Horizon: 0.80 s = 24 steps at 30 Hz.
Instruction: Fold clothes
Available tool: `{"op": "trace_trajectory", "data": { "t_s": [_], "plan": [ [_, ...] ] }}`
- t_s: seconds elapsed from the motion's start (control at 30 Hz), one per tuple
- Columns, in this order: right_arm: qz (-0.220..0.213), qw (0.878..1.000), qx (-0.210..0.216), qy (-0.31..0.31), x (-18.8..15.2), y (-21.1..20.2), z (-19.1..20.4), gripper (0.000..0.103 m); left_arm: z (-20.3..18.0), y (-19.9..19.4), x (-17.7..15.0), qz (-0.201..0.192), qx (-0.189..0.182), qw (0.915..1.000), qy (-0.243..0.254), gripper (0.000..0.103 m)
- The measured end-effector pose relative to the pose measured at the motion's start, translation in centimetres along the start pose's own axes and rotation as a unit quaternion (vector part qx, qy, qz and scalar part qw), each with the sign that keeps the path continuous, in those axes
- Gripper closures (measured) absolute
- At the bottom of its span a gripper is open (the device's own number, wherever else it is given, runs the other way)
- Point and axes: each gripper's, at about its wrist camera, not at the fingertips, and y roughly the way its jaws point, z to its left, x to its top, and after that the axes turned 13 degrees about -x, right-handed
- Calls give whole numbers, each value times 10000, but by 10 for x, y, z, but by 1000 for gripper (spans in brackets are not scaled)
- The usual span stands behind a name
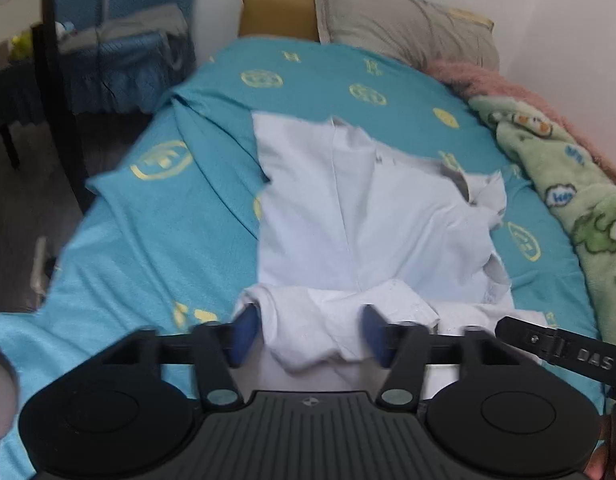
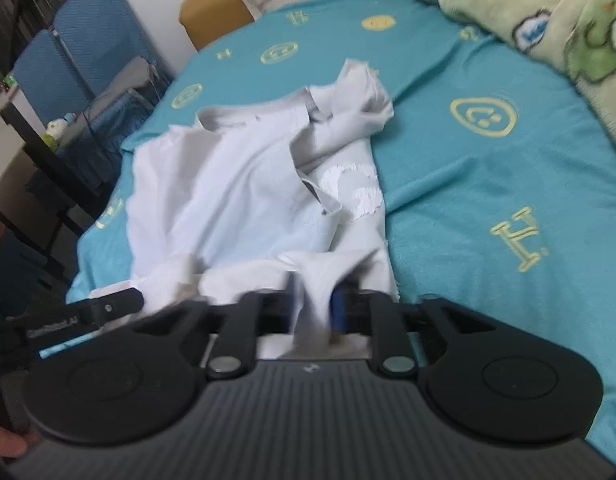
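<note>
Right wrist view: right tongs (image 2: 313,300) clenched on a bunched near hem of the white shirt (image 2: 236,184), low centre of frame. Left tongs (image 1: 306,332) released, pads straddling the same hem, not pinching yet. Shirt lies crumpled mid-frame on the teal bed (image 1: 148,220). Best: close left on one layer only, pull hem taut, level both before folding.

The garment (image 1: 348,208) is spread on the bed (image 1: 156,240), nearer its foot than its head. A pillow (image 1: 404,28) is set at the head edge. A blanket (image 1: 568,184) is bunched along the bed's right edge, beside the garment.
</note>
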Motion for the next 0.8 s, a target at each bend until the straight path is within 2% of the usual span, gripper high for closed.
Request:
{"op": "trace_trajectory", "data": {
  "t_s": [0.03,0.07,0.2,0.27,0.37,0.47,0.53,0.63,0.7,0.8],
  "plan": [
    [-125,9999,28,71,-2,-11,-3,30,-2,-11,-1,-119,4,9999,38,31],
    [-203,9997,25,91,-3,-22,-5,26,-4,-22,-2,-174,-33,9998,57,25],
    [-490,9988,-59,70,-7,-60,-9,27,-11,-65,-9,-396,-124,9991,-7,15],
    [-686,9975,-141,47,-12,-79,-10,27,-13,-87,-18,-513,-213,9985,-18,4],
    [-801,9965,49,234,-23,-103,-18,27,-15,-119,-31,-669,-362,9971,-62,2],
    [-614,9958,340,595,-36,-115,-29,27,-4,-132,-48,-485,-778,9937,-647,2],
    [-301,9947,432,885,-44,-114,-36,27,8,-135,-60,-283,-1121,9863,-1175,2],
    [271,9887,455,1405,-52,-103,-45,26,23,-118,-77,238,-1391,9707,-1947,2],
    [643,9810,462,1774,-58,-95,-50,26,31,-103,-88,544,-1486,9589,-2357,2],
    [972,9682,597,2226,-72,-86,-54,26,41,-81,-102,843,-1629,9380,-2941,4]
  ]
}}
